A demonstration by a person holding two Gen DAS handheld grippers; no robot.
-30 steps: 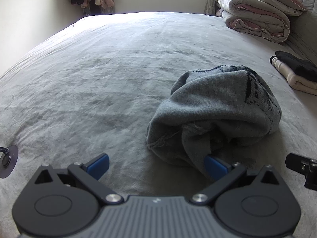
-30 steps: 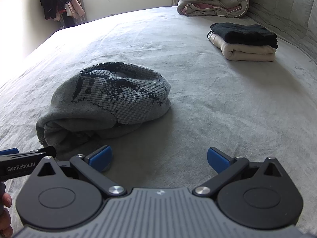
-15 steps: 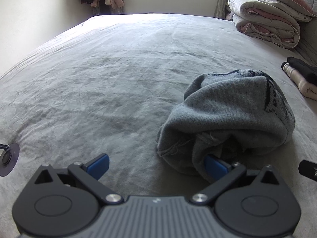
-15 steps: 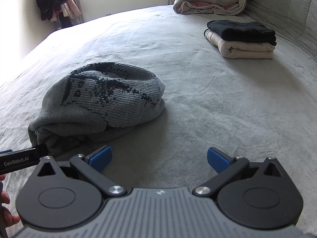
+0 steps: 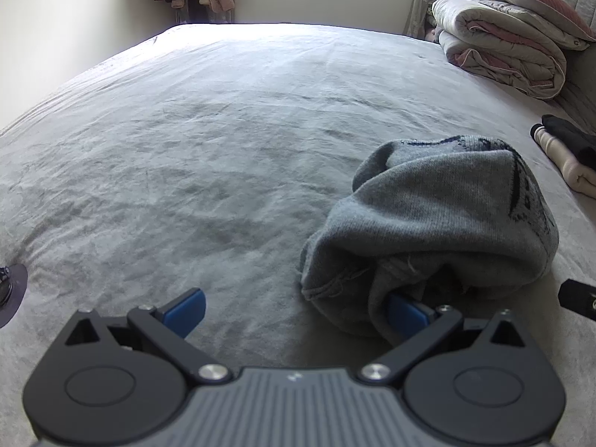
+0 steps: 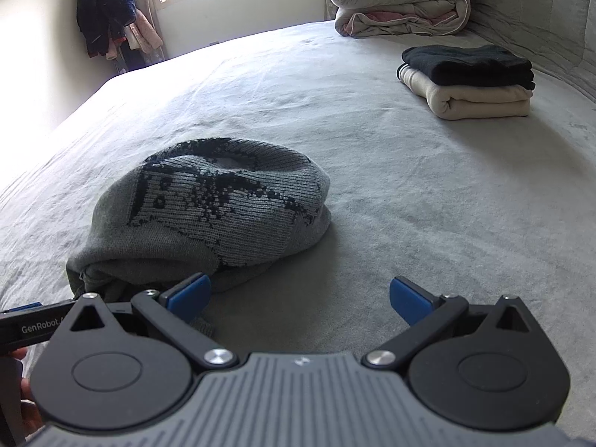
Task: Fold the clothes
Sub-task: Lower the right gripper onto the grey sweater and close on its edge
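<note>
Low, both grippers (image 5: 296, 309) (image 6: 300, 298) beside sweater (image 6: 219, 216).

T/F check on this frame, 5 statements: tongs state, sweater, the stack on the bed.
1. Both tongs, left tongs and right tongs, are open. True.
2. The grey sweater lies spread flat on the bed. False: it sits in a bunched heap.
3. A black garment lies on top of a cream one, both folded. True.
4. The right tongs are shut on the sweater's hem. False: they are open, and nothing lies between their pads.
5. One blue pad of the left tongs is partly tucked in among the sweater's near folds. True.
</note>
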